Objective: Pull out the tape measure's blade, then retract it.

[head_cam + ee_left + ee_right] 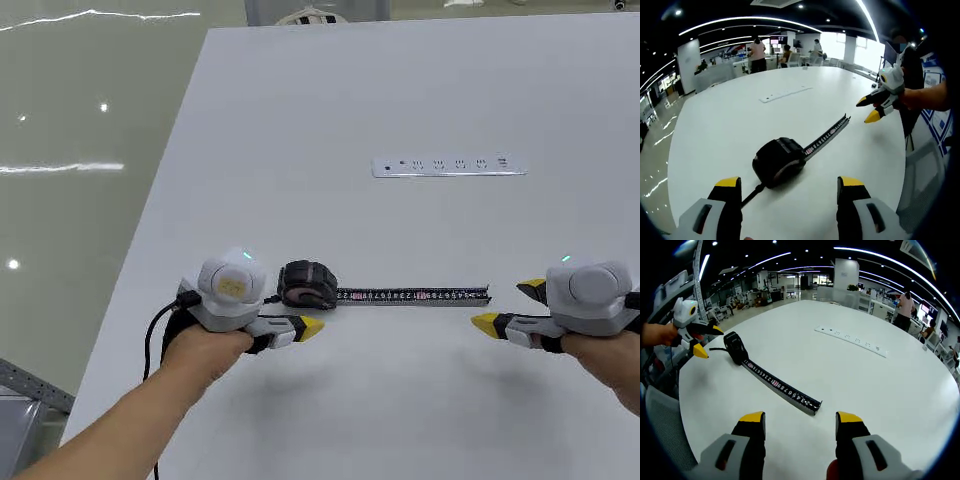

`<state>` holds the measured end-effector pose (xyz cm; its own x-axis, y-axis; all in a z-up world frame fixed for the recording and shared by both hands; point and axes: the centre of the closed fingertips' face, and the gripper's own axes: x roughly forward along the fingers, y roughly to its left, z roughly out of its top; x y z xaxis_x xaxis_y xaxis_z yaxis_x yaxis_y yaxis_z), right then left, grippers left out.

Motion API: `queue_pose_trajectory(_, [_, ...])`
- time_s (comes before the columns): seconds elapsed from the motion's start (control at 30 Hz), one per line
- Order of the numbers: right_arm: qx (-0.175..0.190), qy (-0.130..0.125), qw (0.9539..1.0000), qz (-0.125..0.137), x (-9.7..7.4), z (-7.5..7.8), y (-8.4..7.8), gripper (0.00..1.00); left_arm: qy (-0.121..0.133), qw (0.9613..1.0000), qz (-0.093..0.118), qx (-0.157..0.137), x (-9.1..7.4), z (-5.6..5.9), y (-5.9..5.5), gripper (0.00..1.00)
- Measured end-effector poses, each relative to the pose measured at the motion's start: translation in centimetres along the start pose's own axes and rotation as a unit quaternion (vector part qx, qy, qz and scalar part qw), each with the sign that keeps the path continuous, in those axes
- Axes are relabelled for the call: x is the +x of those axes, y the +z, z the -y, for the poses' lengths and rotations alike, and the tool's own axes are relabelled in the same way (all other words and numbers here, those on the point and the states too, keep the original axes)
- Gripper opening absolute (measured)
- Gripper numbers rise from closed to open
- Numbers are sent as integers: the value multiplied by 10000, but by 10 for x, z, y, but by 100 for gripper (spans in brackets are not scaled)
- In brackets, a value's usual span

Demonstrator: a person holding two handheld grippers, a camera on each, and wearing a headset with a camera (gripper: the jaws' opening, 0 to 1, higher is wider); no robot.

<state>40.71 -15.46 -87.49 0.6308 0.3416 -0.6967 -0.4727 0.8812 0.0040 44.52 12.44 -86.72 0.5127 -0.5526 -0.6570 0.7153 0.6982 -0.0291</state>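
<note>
A black tape measure case [307, 284] lies on the white table [400, 90], its blade [412, 295] pulled out to the right and flat on the surface. My left gripper [295, 312] is open just short of the case, which sits ahead of its yellow-tipped jaws [779, 161] without touching them. My right gripper [508, 304] is open beside the blade's free end. In the right gripper view the blade's tip [812, 405] lies just ahead of the jaws, untouched. A black cord [752, 194] trails from the case toward me.
A white power strip [449, 165] lies further back on the table. The table's left edge [150, 210] drops to a glossy floor. In the left gripper view, people [758, 50] stand at desks far behind.
</note>
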Motion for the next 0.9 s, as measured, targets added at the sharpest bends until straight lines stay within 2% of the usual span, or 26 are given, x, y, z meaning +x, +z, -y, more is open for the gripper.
queue_pose_trajectory(0.23, [248,-132,9996,81,-10,-7,-3,60,174,9996,-27,-209,-8,8,-8,76])
queue_pose_trajectory(0.5, [488,-199,9986,87,-20,-24,-11,66,337,9982,-69,-495,-23,19,-21,77])
queue_pose_trajectory(0.67, [576,-244,9980,134,-26,-31,-12,69,445,9970,-12,-639,-32,23,-24,79])
queue_pose_trajectory(0.9, [632,-303,9973,224,-39,-40,-10,73,538,9953,131,-800,-45,29,-21,80])
